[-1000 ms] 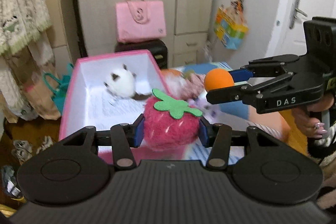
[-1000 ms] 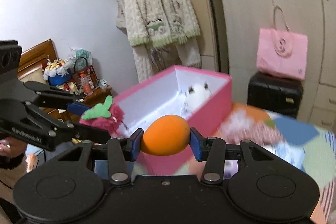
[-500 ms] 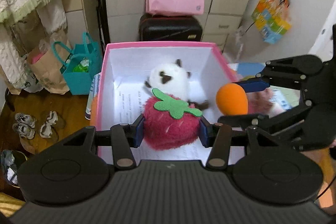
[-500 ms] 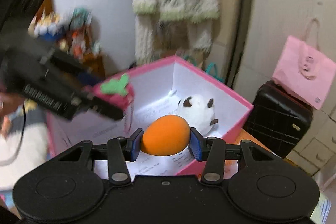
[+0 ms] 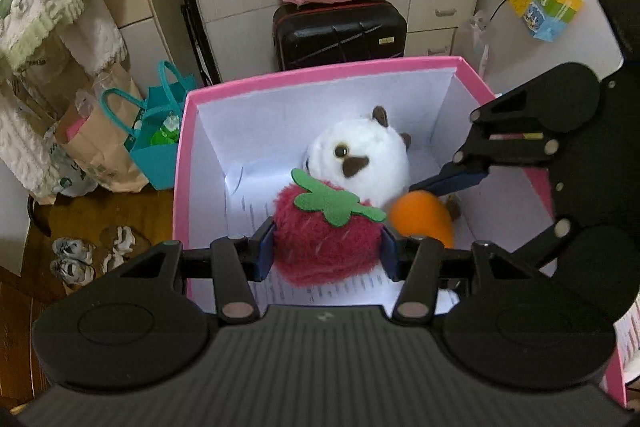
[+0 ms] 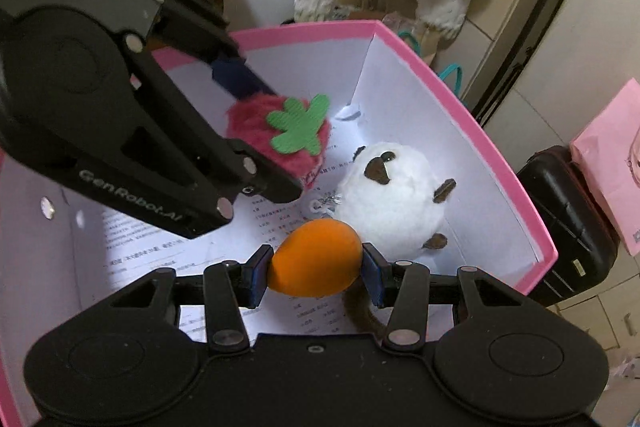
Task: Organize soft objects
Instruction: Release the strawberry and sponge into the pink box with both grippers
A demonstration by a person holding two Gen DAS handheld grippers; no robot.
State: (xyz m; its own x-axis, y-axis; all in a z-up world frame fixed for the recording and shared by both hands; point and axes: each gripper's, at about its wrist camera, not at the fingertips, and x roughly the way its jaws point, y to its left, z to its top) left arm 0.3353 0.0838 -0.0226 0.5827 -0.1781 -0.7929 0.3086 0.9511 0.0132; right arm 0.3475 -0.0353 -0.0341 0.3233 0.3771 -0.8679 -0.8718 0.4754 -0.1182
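1 white plush (image 5: 360, 163) is already lodged in the pink box (image 5: 320, 77). the left gripper (image 5: 326, 247) is clamped on the strawberry plush (image 5: 320, 247), the right gripper (image 6: 314, 271) on the orange ball (image 6: 314, 259); both are held over the box interior. 2 releases are judged outstanding.

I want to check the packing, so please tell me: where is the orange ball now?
The orange ball is held in the right tool, inside the pink box, just in front of the white plush animal.
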